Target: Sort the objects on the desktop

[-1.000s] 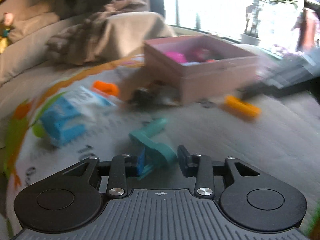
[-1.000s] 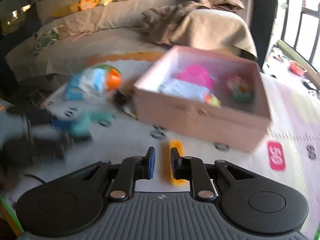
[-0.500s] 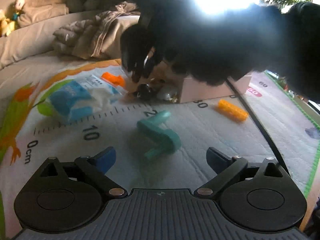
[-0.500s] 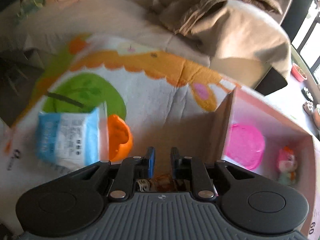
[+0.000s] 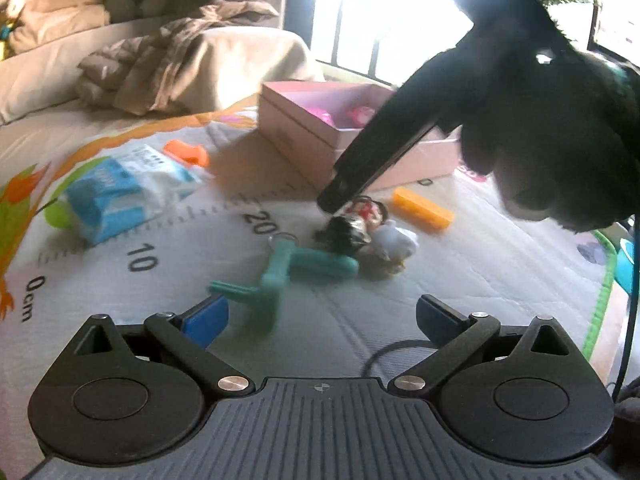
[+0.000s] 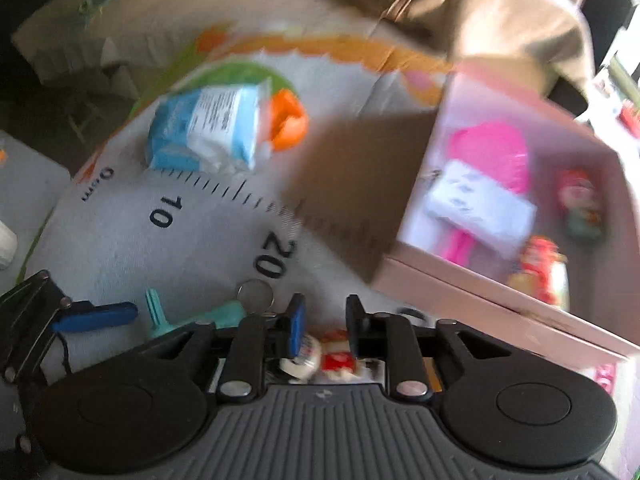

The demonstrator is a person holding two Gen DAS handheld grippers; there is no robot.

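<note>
Four items in the pink box, five loose on the mat: left gripper fingers spread wide and empty, right gripper fingers partly parted above the doll keychain, ungrasped.

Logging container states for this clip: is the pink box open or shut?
Open. The pink box has no lid on top; the right wrist view looks straight inside at a pink brush and small figures.

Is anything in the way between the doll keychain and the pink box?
Nothing visible. The right claw is over the keychain, and bare mat lies between it and the box; its near wall must be cleared.
</note>
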